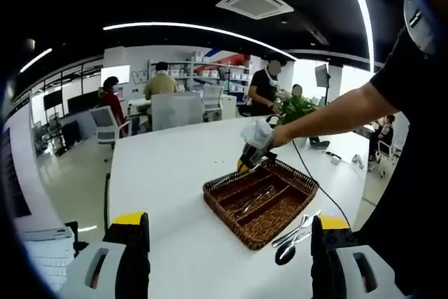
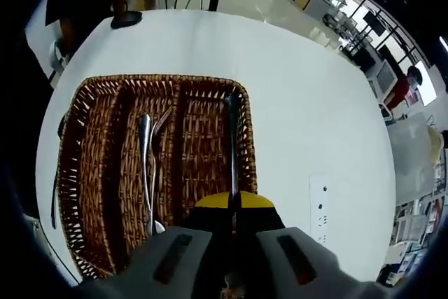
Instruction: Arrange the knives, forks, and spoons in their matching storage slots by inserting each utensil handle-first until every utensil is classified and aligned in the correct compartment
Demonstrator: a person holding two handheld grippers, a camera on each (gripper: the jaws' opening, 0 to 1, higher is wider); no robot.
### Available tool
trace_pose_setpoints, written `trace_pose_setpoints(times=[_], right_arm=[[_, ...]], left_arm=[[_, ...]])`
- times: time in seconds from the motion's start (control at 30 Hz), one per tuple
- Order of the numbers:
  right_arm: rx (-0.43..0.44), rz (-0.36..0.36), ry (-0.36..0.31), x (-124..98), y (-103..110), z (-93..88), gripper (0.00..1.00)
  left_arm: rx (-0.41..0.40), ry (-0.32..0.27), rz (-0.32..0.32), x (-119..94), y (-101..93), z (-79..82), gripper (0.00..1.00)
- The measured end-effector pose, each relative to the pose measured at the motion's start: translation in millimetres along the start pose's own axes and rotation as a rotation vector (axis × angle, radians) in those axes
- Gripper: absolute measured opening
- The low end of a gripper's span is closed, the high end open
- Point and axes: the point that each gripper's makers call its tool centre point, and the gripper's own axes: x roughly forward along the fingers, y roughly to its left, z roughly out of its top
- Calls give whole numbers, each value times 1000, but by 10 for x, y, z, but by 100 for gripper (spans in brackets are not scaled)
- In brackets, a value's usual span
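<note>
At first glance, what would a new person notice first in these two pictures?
The brown wicker tray on the white table stands out first. In the right gripper view, the right gripper is shut on a knife lying in the tray's right-hand compartment, with forks in the middle one. In the left gripper view, more utensils wait on the table beside the tray.

You're standing in an open-plan office: long strip lights (image 1: 203, 29) curve across a dark ceiling beside a ceiling air-conditioning unit (image 1: 254, 1). Ahead of you, people sit and stand at white desks with office chairs (image 1: 108, 125), and shelving (image 1: 210, 75) lines the back wall. Your own big white table (image 1: 168, 173) carries a wicker cutlery tray (image 1: 259, 201), with a potted plant (image 1: 295, 108) at its far end.
</note>
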Motion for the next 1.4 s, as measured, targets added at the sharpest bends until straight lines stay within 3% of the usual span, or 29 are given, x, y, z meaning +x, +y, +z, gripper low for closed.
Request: trace_pose_setpoints(times=[0.67, 0.8, 0.83, 0.87, 1.23, 1.4], right_arm=[[24, 30, 52, 318, 81, -161, 0], [61, 29, 63, 409, 139, -289, 0], [117, 4, 16, 405, 90, -241, 0], [125, 19, 13, 399, 97, -251, 0], [67, 3, 2, 386, 81, -226, 2], [95, -27, -48, 257, 53, -46, 10]], left_arm=[[-16, 22, 12, -6, 121, -110, 100], [-16, 22, 16, -13, 122, -99, 100], [-17, 22, 19, -20, 130, -101, 100], [-18, 22, 22, -28, 140, -105, 100], [-15, 18, 20, -27, 107, -87, 100], [6, 16, -3, 32, 37, -27, 100]])
